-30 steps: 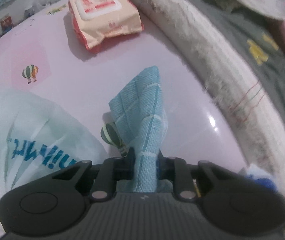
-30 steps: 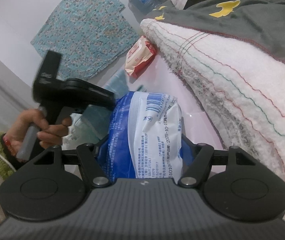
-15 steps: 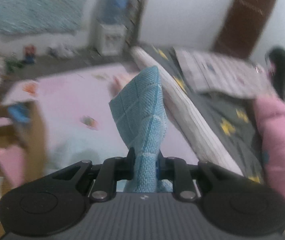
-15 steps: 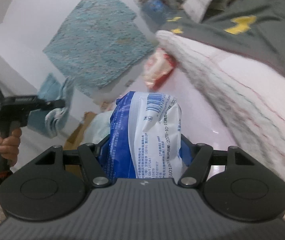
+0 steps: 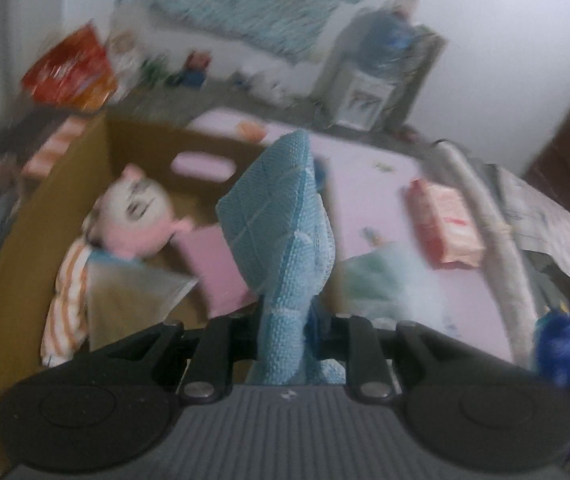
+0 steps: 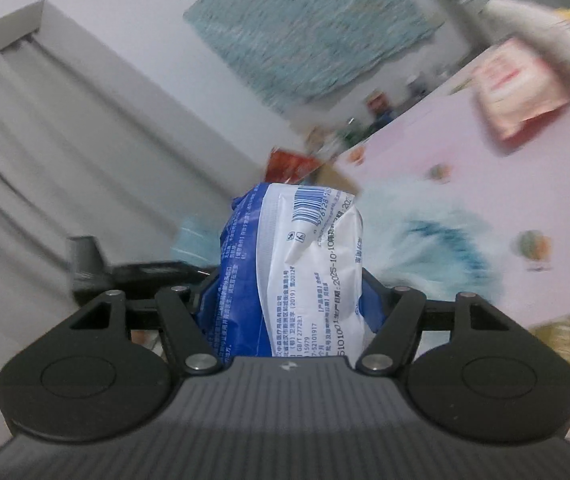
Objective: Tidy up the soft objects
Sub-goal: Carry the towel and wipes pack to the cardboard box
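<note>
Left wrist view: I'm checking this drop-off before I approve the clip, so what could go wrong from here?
1. The left gripper pinches the blue cloth only at its lower end; most of it stands free and might catch the cardboard box wall.
2. The box already holds a plush toy, so the cloth may land on top.
3. The right gripper holds a slick blue-and-white packet that could slip.

Home, likely bedroom or child's play area; both views motion-blurred. Pink mat (image 5: pixel 385 184) with balloon prints fills centre right of left wrist view. Bedding (image 5: pixel 541 220) heaped at right edge. Cardboard box (image 5: pixel 85 148) at left holds plush doll (image 5: pixel 137 212). Small toys (image 5: pixel 197 66) line wall base, upper centre. Water dispenser (image 5: pixel 377 76) upper right, brown door (image 5: pixel 565 148) far right. Teal patterned cloth (image 6: pixel 309 28) hangs on wall, top of right wrist view; grey curtain (image 6: pixel 65 140) at left.
</note>
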Motion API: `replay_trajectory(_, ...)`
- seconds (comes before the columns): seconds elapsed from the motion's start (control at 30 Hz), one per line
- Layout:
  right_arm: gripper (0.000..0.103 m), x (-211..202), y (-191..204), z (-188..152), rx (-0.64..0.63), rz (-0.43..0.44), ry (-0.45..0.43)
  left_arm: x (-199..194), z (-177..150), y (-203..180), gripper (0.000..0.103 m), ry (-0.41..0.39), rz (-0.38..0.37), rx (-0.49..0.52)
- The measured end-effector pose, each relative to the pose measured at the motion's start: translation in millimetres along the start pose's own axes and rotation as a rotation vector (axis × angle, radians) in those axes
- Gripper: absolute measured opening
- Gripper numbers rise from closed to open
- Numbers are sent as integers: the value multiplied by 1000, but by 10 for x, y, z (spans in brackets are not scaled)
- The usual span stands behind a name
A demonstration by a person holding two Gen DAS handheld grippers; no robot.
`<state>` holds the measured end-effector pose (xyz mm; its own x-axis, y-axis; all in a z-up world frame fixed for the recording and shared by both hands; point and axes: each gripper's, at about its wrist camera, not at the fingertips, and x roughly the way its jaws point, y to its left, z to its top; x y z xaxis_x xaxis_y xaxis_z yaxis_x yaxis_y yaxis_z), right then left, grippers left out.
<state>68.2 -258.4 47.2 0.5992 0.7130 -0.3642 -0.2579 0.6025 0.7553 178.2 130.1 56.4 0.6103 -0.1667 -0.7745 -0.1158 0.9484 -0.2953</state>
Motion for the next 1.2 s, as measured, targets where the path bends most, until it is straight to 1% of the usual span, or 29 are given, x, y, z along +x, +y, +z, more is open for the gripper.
replay_trajectory(0.1,66,427,186,134,-10,25,60,246,-19,267,20,62,1,-69)
replay_trajectory(0.2,66,755,295,257,3,39,101,487,-82,420,20,119,0,-105)
replay_trajectory(0.3,66,1025,390,334,6,28,127,749,-141,482,21,179,22,-111)
replay_trajectory(0.4,66,1186,462,353,2,13,154,940,-207,491,22,224,50,-95)
replay_trajectory(0.47,67,1272,475,347,-5,0,173,1007,-235,477,24,249,52,-84)
replay_trajectory(0.57,67,1334,489,333,-16,-27,199,1064,-249,493,35,283,50,-95)
replay_trajectory(0.63,67,1385,501,342,-26,-43,212,1023,-243,512,48,275,40,-109)
replay_trajectory(0.67,67,1414,503,345,-31,-48,216,982,-238,523,52,265,37,-113)
replay_trajectory(0.7,67,1433,517,349,-35,-53,219,942,-224,541,58,253,34,-117)
replay_trajectory(0.73,67,1450,535,358,-40,-58,220,900,-221,558,60,240,33,-119)
replay_trajectory(0.8,67,1475,527,361,-51,-64,222,807,-200,571,61,221,31,-128)
replay_trajectory(0.87,67,1491,560,369,-65,-69,224,688,-200,613,61,198,14,-149)
replay_trajectory(0.97,67,1548,618,405,-84,-75,227,446,-206,687,61,139,-15,-171)
replay_trajectory(1.1,67,1653,761,427,-107,-74,253,30,-243,834,62,15,-46,-224)
replay_trajectory(1.2,67,1829,924,407,-142,-79,300,-250,-257,959,65,-81,-41,-255)
